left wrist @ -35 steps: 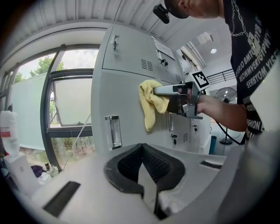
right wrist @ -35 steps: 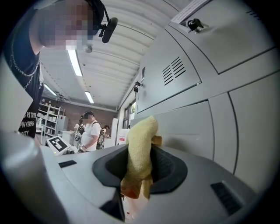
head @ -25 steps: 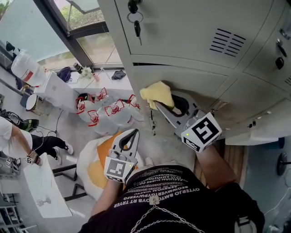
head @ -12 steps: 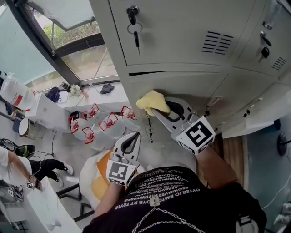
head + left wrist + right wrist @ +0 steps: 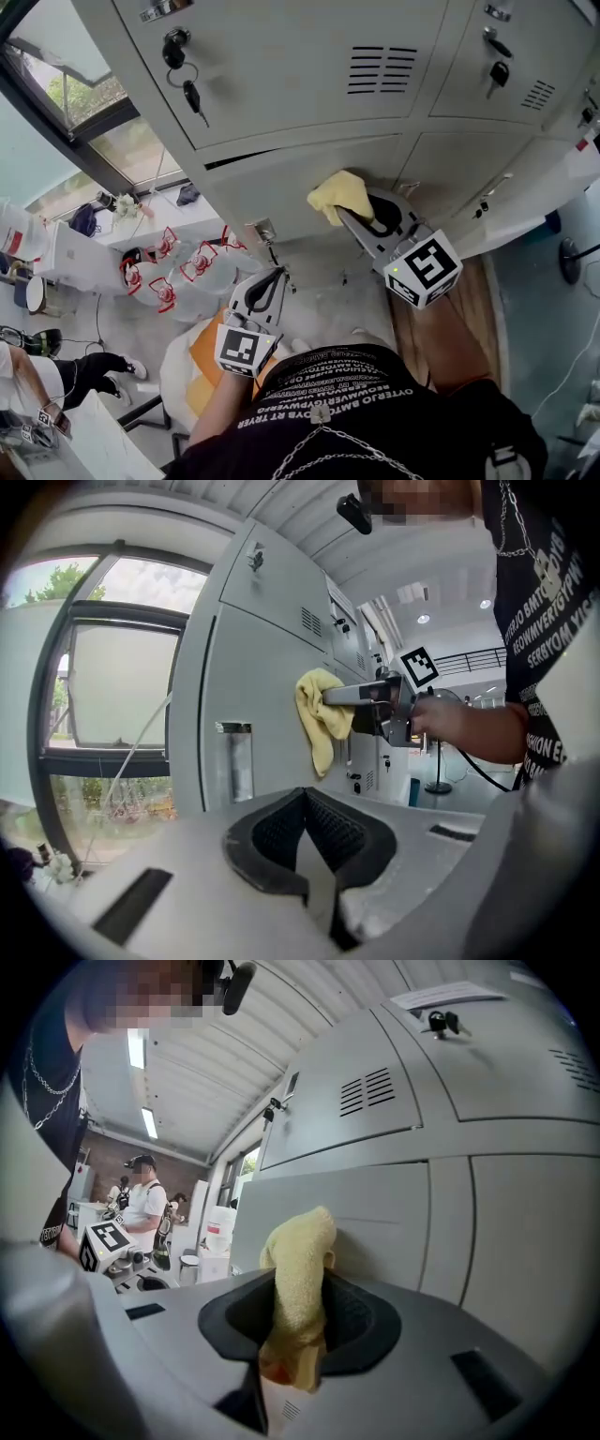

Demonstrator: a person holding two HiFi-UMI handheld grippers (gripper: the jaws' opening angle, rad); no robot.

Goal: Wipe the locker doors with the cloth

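Right gripper [image 5: 361,220]: we clamp the soft yellow cloth [image 5: 339,194] against the grey metal locker door [image 5: 272,192].
Left gripper [image 5: 270,279]: we hold it clenched, empty.

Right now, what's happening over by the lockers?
A person stands at the lockers with a claw in each hand. The right claw is shut on the yellow cloth and appears to press it against the lower locker door. The left claw is shut with nothing in it, held low and apart from the lockers.
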